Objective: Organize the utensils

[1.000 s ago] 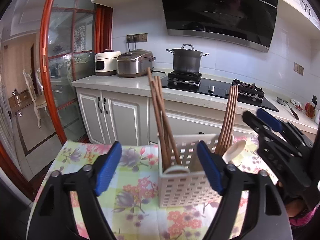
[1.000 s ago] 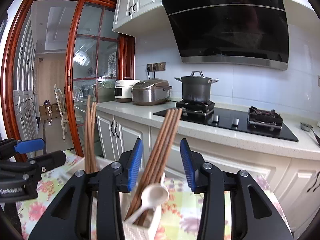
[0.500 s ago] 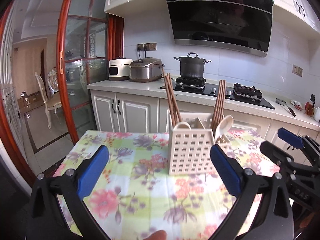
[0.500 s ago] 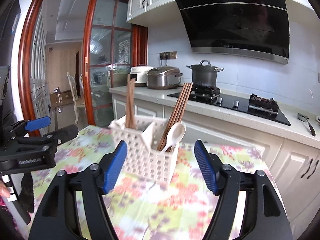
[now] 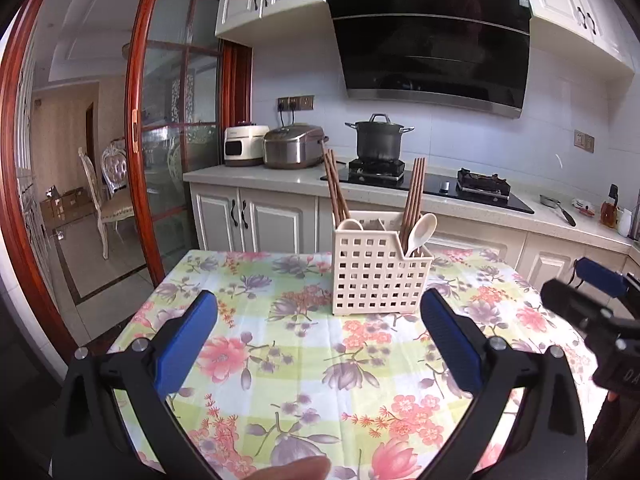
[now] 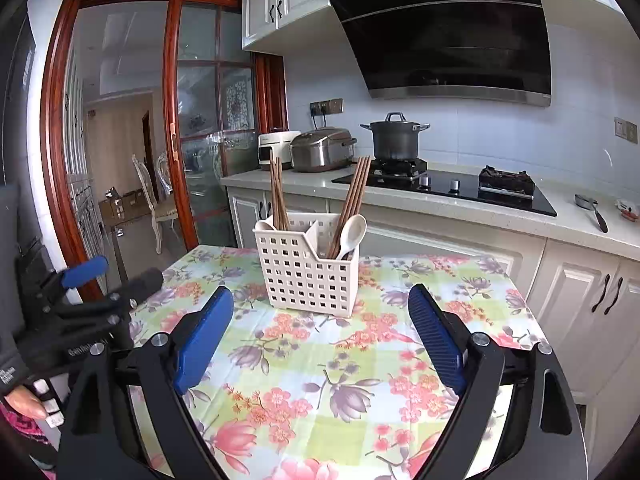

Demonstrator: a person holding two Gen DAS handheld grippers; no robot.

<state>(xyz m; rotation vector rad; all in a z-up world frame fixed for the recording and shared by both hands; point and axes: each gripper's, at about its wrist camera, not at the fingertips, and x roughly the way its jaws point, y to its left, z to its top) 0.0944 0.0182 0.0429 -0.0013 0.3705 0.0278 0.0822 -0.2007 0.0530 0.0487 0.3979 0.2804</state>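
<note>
Nearest, left gripper (image 5: 318, 338): jaws spread wide, nothing between them, blue pads (image 5: 187, 340) hanging above the floral tablecloth (image 5: 288, 368). Right gripper (image 6: 320, 330): jaws opening, near full spread, likewise empty, over the same cloth. Neither touching the utensil holder (image 5: 380, 276). Beyond both pairs of fingertips, toward the far edge of the table: white perforated holder, upright, divided into compartments. Left compartment: one bundle of brown chopsticks (image 5: 335, 192) and a white spoon (image 5: 351, 224), only its rounded end visible above the rim. Right compartment: second chopstick bundle (image 5: 414, 192), leaning, with a white spoon (image 5: 422, 232), bowl uppermost. Farther back: white counter (image 5: 280, 178), rice cooker (image 5: 294, 146), lidded pot (image 5: 378, 138) on the hob, range hood (image 5: 432, 40) above.
</note>
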